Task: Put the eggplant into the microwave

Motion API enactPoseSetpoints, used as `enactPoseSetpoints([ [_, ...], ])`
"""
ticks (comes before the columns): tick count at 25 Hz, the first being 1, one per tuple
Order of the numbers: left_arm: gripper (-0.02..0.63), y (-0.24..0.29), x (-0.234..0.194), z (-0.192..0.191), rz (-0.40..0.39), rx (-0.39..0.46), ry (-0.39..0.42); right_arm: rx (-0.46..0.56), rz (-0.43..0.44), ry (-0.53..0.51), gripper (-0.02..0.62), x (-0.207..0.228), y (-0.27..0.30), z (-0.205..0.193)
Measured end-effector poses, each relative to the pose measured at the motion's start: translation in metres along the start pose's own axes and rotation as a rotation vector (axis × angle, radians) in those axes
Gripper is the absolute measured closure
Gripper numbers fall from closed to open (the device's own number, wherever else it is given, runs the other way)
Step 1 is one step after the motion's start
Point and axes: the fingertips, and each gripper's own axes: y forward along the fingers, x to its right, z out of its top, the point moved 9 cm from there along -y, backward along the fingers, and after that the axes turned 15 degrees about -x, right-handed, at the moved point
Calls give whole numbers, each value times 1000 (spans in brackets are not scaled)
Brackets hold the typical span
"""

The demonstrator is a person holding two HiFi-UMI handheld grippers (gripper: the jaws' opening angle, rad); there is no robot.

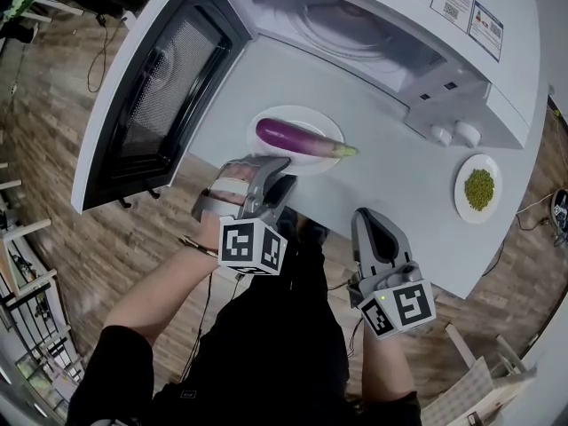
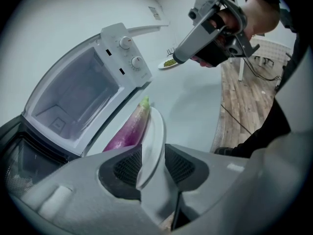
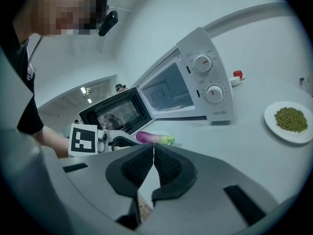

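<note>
Presently on the desk (image 1: 390,176): one white microwave (image 1: 506,78), its door (image 1: 155,96) swung fully open on the side away from the control panel, which carries two knobs (image 1: 467,134). Cavity contents: one round turntable (image 1: 342,20).

Plates, two, both white.
- The first plate (image 1: 306,114) sits on the desk just in front of the microwave's open cavity, outside it. Contents: one eggplant (image 1: 297,137), purple with a green stem end. It lies lengthwise across the plate, and the stem end points towards the microwave's control-panel side and reaches over the rim.
- The second plate (image 1: 479,160) sits in front of the microwave's control panel, well apart from the first. Contents: one heap of small green grains (image 1: 479,189).

One small white dish (image 3: 234,82) stands beyond the microwave on its control-panel side and shows only in the right gripper view. Contents: one red thing (image 3: 237,74), too small to identify.

Hand-held grippers, two.
- The left hand-held gripper (image 2: 153,163) is at the first plate's rim, on the side away from the microwave. Its jaws are spread wide with the rim standing between the pads; a gap shows beside the rim, so it is not clamped.
- The right hand-held gripper (image 3: 153,155) is over the desk edge farthest from the microwave, with its jaws pressed together and nothing in them.
</note>
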Motion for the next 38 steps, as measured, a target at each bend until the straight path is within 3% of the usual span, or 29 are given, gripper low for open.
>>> enactPoseSetpoints([
  [15, 462, 3, -4, 5, -2, -3, -14, -2, -2, 4, 579, -1, -5, 1],
  [18, 465, 4, -2, 8, 37, -8, 29, -4, -2, 5, 578, 0, -6, 0],
  [23, 545, 9, 5, 12, 104, -28, 135, -5, -3, 7, 578, 3, -6, 1],
  [31, 549, 13, 0, 16, 92, -7, 73, -16, 6, 10, 578, 5, -3, -1],
  [38, 555, 12, 2, 15, 124, 1, 99, -24, 16, 9, 579, 3, 0, -1],
])
